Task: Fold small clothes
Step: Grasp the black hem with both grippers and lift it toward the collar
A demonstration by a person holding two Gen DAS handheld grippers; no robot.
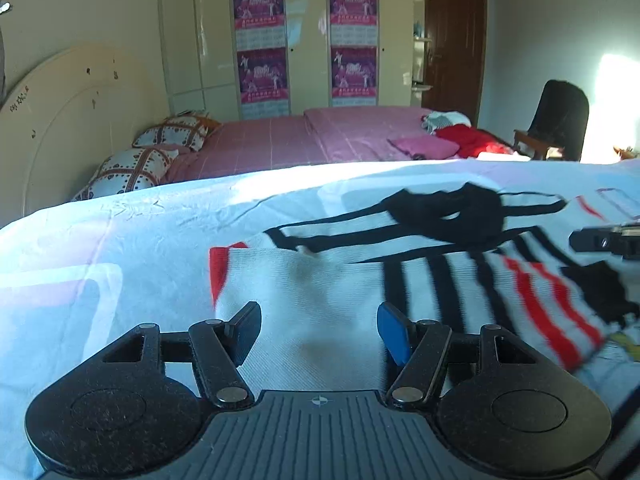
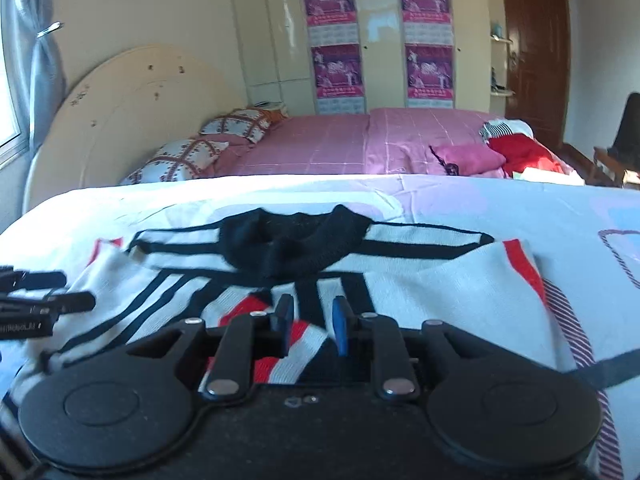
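A small white knit sweater [image 1: 332,280] [image 2: 424,280] with black and red stripes and a black collar [image 2: 296,240] lies spread on a pale printed sheet [image 1: 120,240]. My left gripper [image 1: 320,328] hovers open just over the plain white left part of the sweater, nothing between its fingers; it also shows at the left edge of the right wrist view [image 2: 44,304]. My right gripper [image 2: 312,320] has its jaws narrow, with a fold of the red-and-white striped hem [image 2: 308,340] filling the gap between them, lifted off the sheet. In the left wrist view the right gripper [image 1: 600,240] pokes in at the right edge.
Beyond the sheet lies a pink bed [image 2: 340,148] with two patterned pillows [image 2: 180,160], a pink cushion [image 2: 468,158] and a red garment [image 2: 524,152]. A cream headboard [image 2: 132,112] stands at the left. A dark chair [image 1: 560,120] and a wardrobe with posters [image 1: 308,40] stand behind.
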